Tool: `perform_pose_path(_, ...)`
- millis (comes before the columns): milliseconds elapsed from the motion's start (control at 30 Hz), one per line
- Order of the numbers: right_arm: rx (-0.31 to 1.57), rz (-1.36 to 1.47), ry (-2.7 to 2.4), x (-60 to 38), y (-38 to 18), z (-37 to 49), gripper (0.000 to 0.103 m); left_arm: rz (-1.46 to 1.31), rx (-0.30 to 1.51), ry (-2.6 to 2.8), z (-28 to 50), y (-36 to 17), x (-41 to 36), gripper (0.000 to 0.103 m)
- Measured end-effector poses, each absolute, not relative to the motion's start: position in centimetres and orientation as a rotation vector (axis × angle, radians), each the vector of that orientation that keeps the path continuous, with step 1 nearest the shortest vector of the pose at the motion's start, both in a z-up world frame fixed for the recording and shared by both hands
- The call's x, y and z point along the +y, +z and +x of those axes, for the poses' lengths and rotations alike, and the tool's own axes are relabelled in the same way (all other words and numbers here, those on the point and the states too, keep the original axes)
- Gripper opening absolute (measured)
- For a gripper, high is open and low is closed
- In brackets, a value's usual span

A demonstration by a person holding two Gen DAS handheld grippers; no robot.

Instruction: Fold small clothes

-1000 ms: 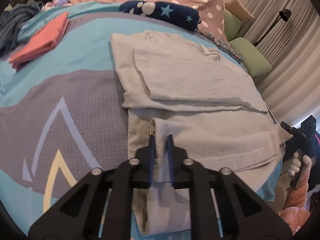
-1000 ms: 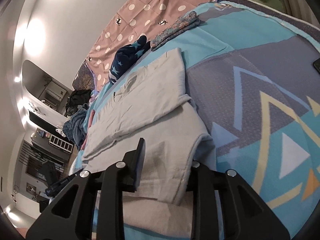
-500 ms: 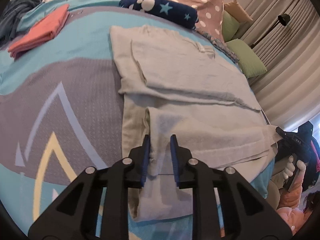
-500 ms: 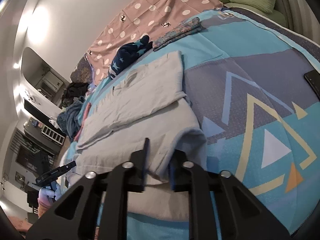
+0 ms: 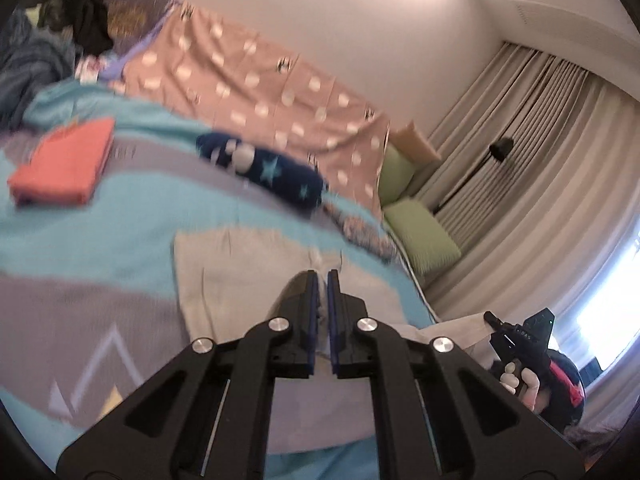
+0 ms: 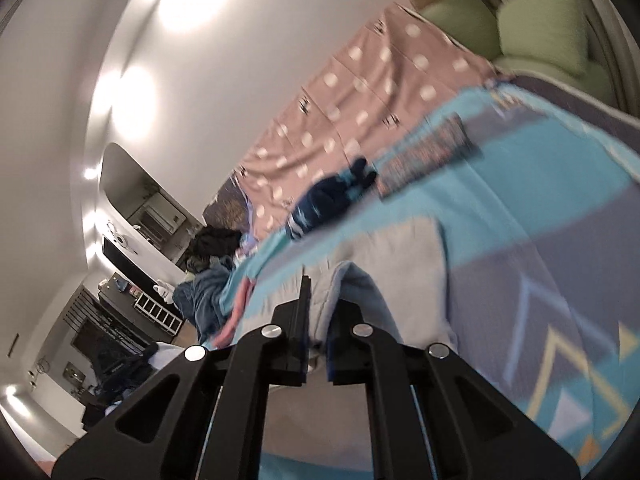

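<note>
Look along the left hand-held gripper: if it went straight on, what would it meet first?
Probably the far part of the grey garment it is shut on, spread on the bed; depth is unclear.

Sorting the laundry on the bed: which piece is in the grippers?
The pale grey garment. Both the left gripper and right gripper pinch it; the folded coral piece lies untouched.

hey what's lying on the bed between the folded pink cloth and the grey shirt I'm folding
Nothing: in the left wrist view, only bare blue and grey bedspread lies between the folded pink cloth and the grey shirt.
</note>
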State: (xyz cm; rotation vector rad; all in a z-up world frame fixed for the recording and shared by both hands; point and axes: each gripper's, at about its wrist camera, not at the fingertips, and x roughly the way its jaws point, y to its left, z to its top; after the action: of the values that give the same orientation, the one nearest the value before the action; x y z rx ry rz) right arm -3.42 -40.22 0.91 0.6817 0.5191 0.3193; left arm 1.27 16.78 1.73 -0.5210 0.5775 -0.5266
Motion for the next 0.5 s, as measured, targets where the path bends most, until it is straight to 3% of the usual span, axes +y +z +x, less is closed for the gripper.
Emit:
perform_pose_path(200, 0.541, 0.649, 0.315, -40.2, 1.8, 3.0, 0.007, -0.523, 0.583, -0.476, 6.8, 2.7, 16.4, 0.005)
perform_pose_path(400, 0.637, 0.609, 0.215, -40.2, -1.8, 9.1, 0.007, -0.510, 0.690, -0.419, 13.6, -0.8, 15.7, 0.005)
perform_pose_path(500, 0.734, 0.625, 0.169, -40.5, -5.3, 12.1, 0.017, -0.509, 0.773, -0.388, 17.4, -4.3, 15.3, 0.005)
